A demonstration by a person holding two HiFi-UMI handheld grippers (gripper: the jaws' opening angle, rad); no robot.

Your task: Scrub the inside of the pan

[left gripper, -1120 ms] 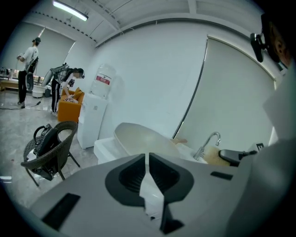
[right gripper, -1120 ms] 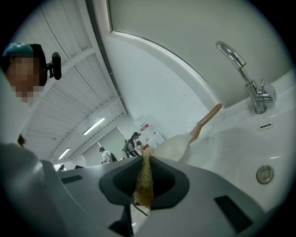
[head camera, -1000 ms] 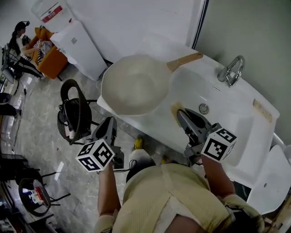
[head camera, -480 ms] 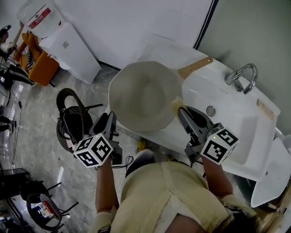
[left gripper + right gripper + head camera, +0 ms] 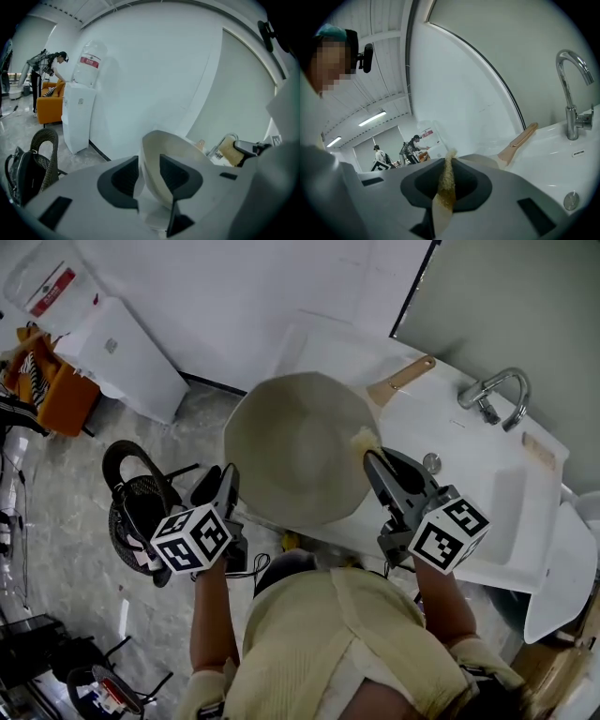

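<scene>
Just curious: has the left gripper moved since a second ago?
Yes. The left gripper moved in toward the sink; its jaws have just been opening and straddle the pan's rim.

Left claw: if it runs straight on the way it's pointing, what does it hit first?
The pan. Its rim stands between the jaws of the left claw, which have just been opening and don't look pressed on it. Straight on, the pan wall would probably slide deeper between them, though depth is hard to judge.
</scene>
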